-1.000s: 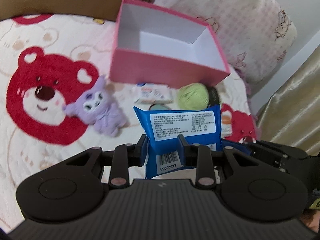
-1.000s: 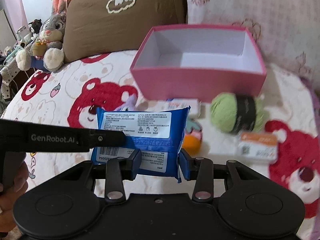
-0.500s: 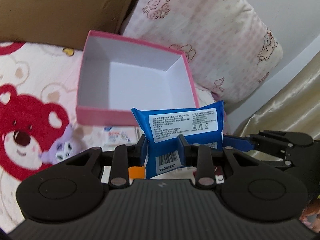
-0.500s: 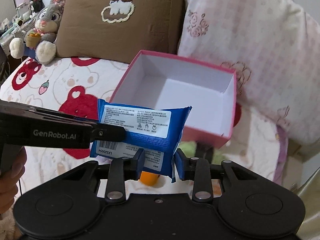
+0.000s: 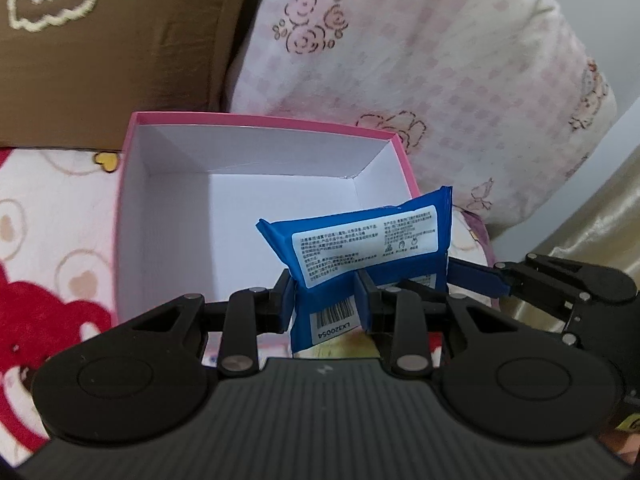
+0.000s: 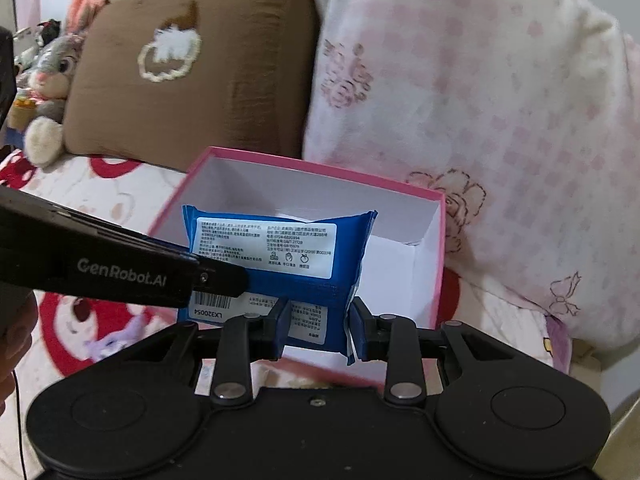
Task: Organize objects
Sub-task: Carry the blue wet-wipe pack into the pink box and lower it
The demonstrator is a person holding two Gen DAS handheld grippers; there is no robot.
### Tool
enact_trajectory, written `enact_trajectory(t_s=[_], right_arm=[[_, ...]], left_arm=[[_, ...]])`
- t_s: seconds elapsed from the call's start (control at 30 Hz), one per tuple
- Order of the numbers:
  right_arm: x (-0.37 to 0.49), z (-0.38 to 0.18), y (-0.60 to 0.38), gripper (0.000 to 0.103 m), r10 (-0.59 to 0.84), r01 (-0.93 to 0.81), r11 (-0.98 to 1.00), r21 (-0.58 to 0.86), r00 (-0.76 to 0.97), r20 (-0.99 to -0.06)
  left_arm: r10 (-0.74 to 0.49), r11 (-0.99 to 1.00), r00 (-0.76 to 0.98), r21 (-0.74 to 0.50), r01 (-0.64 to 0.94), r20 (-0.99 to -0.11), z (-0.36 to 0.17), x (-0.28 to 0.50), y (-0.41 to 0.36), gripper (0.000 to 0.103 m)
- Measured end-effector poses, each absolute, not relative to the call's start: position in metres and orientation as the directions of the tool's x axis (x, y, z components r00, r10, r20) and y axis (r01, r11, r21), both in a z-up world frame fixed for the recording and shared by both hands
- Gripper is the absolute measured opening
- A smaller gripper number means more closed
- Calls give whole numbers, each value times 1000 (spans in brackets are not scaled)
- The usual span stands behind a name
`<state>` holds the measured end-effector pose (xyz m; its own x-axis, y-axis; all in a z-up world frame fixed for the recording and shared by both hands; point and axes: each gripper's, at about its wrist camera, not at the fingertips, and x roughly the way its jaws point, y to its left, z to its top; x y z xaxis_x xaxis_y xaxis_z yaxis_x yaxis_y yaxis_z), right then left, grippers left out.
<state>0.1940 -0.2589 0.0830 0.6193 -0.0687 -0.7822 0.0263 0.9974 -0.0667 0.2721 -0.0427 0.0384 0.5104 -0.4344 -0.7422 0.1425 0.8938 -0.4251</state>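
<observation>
A blue wipes pack [image 5: 360,248] with a white label is held by both grippers at once. My left gripper [image 5: 324,304] is shut on its left end; my right gripper [image 6: 318,320] is shut on its right end [image 6: 280,256]. The pack hangs above the open pink box [image 5: 132,184], whose white inside shows nothing in it. In the right wrist view the box [image 6: 438,264] sits just behind the pack, and the left gripper's arm [image 6: 100,264] reaches in from the left.
A brown pillow [image 6: 192,60] and a pink patterned pillow [image 6: 480,120] stand right behind the box. A grey rabbit plush [image 6: 52,76] sits far left. A purple plush [image 6: 108,344] lies on the bear-print bedspread [image 5: 48,240]. A gold curtain [image 5: 600,216] hangs at right.
Both grippers have carried the pack up and forward from over the bedspread to above the box opening. The loose items on the bed have dropped out of view.
</observation>
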Motion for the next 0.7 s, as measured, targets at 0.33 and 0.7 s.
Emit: enact_trajectory(t_s=[0.33, 0.7], right_arm=[[252, 32, -283, 36, -110, 67, 994, -87, 569, -815], [288, -4, -290, 36, -154, 52, 987, -150, 520, -840]], left_arm=[[-462, 870, 467, -487, 74, -754, -15, 341, -48, 30], [-459, 866, 415, -499, 15, -785, -56, 381, -52, 30]])
